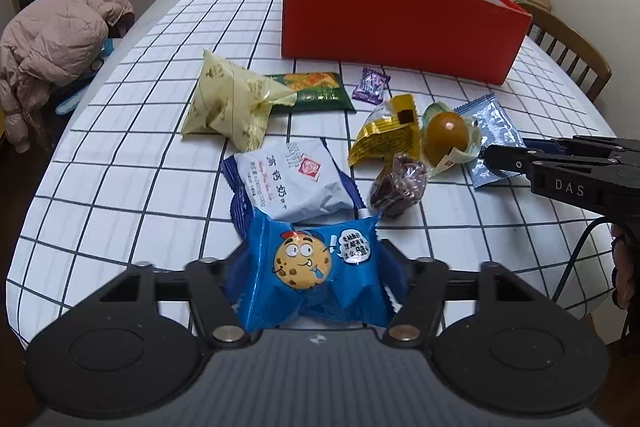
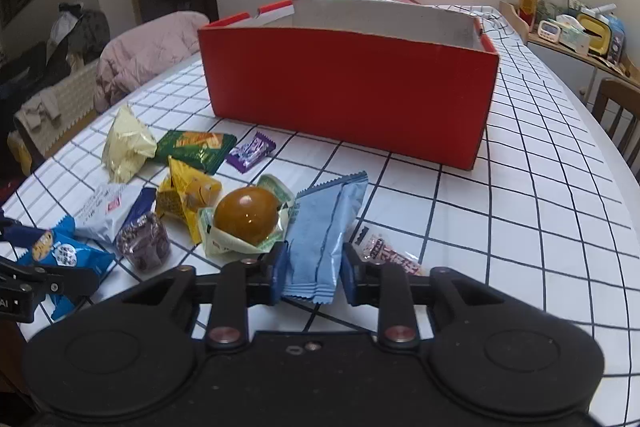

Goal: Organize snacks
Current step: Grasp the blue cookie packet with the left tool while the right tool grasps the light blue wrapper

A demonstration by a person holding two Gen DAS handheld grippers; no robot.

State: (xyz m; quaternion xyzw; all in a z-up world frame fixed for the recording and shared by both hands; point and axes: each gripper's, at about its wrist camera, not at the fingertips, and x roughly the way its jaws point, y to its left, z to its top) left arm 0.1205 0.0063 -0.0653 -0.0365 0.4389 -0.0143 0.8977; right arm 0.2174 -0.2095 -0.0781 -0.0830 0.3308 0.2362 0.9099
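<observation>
A red open box [image 1: 396, 27] stands at the back of the checked table; it also shows in the right wrist view [image 2: 348, 95]. Several wrapped snacks lie in front of it. My left gripper [image 1: 316, 279] is shut on a blue cookie packet [image 1: 312, 271], also seen from the right wrist [image 2: 60, 251]. My right gripper [image 2: 314, 267] has its fingers on both sides of a light blue packet [image 2: 324, 227], closed against it; in the left wrist view it [image 1: 486, 155] reaches that packet [image 1: 494, 135] from the right.
Loose snacks: a cream packet [image 1: 228, 103], green packet [image 1: 316, 91], purple candy [image 1: 370, 85], yellow packet [image 1: 388, 135], brown egg snack [image 1: 446, 135], dark cake [image 1: 398, 187], white-blue packet [image 1: 296, 179], pink packet [image 2: 388, 251]. A pink jacket [image 1: 56, 35] lies left, a wooden chair [image 1: 572, 47] right.
</observation>
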